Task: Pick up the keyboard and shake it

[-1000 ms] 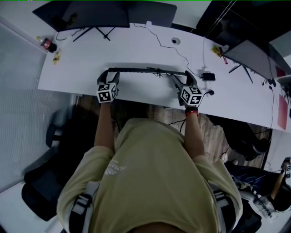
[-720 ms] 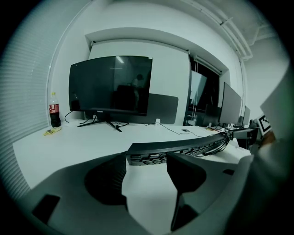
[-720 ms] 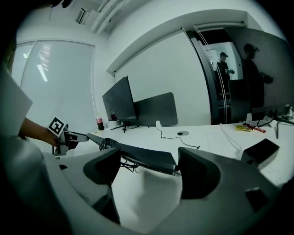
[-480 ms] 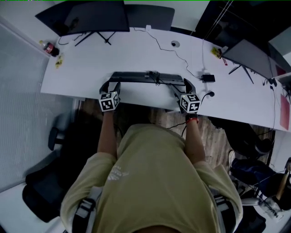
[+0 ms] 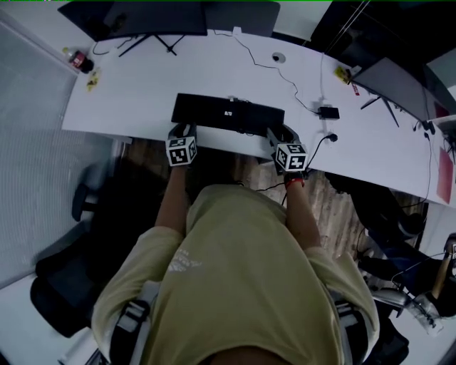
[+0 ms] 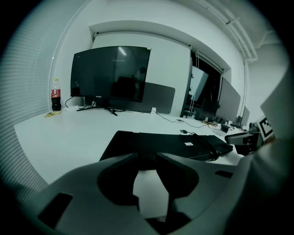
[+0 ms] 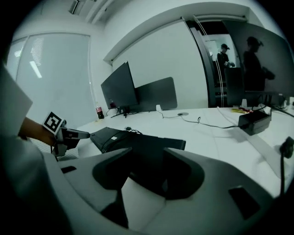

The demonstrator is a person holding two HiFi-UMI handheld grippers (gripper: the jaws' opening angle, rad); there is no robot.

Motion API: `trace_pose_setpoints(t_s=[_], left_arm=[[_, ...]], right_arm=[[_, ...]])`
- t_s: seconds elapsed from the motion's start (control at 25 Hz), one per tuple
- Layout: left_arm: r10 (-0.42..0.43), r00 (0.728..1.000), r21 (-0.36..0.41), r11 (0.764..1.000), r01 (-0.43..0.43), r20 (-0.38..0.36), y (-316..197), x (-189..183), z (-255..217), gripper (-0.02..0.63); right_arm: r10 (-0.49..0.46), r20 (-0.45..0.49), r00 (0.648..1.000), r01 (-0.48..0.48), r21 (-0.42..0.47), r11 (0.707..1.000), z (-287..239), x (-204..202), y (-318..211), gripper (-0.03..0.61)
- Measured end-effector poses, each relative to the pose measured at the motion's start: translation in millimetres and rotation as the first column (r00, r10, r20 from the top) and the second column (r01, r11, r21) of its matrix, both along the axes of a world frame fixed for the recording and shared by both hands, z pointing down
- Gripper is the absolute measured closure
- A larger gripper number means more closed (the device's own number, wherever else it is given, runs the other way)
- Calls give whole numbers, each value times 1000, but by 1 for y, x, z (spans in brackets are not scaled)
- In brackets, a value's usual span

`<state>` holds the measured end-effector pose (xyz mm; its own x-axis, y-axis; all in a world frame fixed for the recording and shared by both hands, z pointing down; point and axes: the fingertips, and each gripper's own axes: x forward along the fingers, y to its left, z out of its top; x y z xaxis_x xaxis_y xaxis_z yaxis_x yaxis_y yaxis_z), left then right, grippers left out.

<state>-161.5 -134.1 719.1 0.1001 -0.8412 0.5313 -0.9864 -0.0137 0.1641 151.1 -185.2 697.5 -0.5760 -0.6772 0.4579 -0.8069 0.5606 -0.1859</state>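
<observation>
Both grippers open at the keyboard's near side

The left gripper point(image 6: 146, 158) has its jaws spread, with bare white desk point(image 5: 142, 93) showing in the gap. The black keyboard point(image 5: 228, 114) lies flat on the desk just past its tips. The right gripper point(image 7: 148, 156) is spread too, and the keyboard's end reaches in between its jaws, unclamped. A bottle point(image 5: 80, 62) stands far left, a monitor point(image 5: 142, 16) behind, a small black box point(image 5: 328, 112) to the right.

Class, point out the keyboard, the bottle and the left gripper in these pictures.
keyboard point(image 5: 228, 114), head view, middle of its dark surface.
bottle point(image 6: 55, 95), left gripper view, its body.
left gripper point(image 6: 147, 158), left gripper view, midway between its fingertips.
</observation>
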Motion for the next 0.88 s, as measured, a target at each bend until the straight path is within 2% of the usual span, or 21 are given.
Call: trace_pose_setpoints(t_s=[0.16, 0.44, 0.64, 0.88], left_arm=[[22, 1000, -8, 1000, -22, -4, 6, 11, 2, 482], [37, 999, 12, 999, -37, -23, 19, 23, -8, 482], [105, 994, 102, 989, -105, 4, 3, 46, -62, 482], [175, 983, 221, 958, -184, 61, -34, 47, -139, 486]], right_arm=[[-15, -18, 1000, 15, -18, 1000, 10, -5, 9, 354], [-33, -13, 999, 33, 6, 999, -10, -17, 13, 354], [0, 58, 998, -4, 64, 998, -60, -29, 1, 354], [20, 105, 994, -38, 176, 984, -138, -64, -27, 379]])
